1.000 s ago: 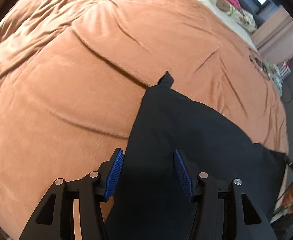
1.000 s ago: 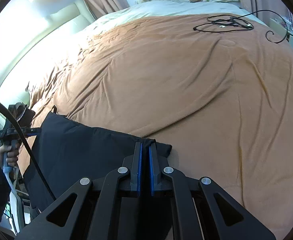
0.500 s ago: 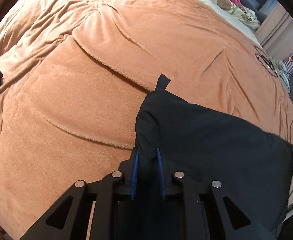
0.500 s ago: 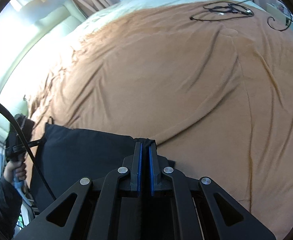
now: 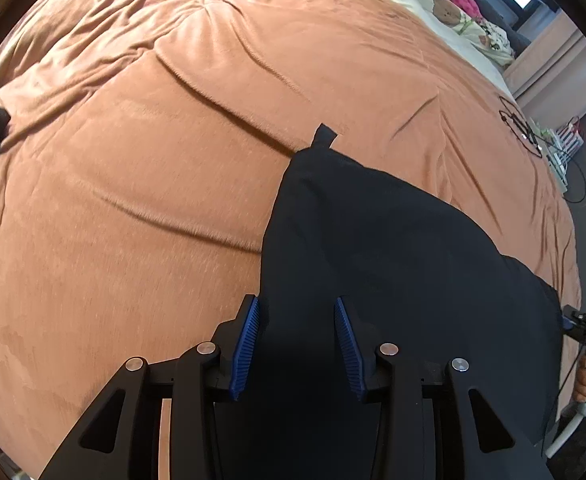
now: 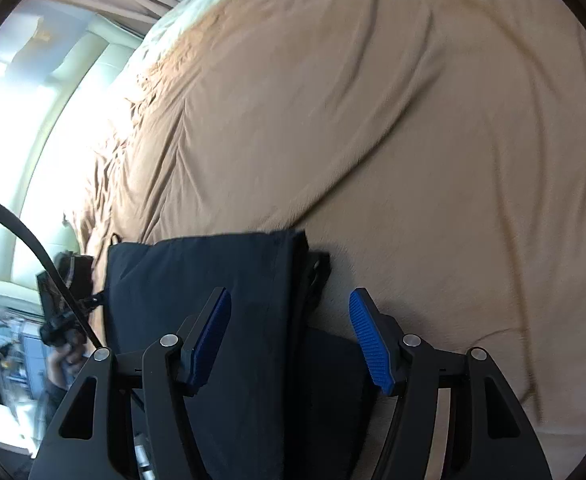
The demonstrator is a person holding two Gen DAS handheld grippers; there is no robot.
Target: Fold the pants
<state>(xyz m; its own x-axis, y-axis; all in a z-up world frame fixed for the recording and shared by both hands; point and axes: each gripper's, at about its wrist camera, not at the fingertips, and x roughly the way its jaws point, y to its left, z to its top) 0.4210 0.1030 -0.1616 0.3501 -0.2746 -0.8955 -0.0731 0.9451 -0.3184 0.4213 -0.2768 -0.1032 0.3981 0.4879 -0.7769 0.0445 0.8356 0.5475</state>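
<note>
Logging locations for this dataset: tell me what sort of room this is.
Most likely a bedroom. A wide bed is covered by a tan blanket, with bear-print bedding and pillows at the far end. The dark pants lie on it, and curtains hang beside the bed.

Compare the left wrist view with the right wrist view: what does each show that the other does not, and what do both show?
Left wrist only: the pillows at the head of the bed and a tangled black cable on the blanket. Right wrist only: the bright window and the stacked folded edge of the pants. Both: the dark pants on the brown blanket, with the left gripper and right gripper open over them.
</note>
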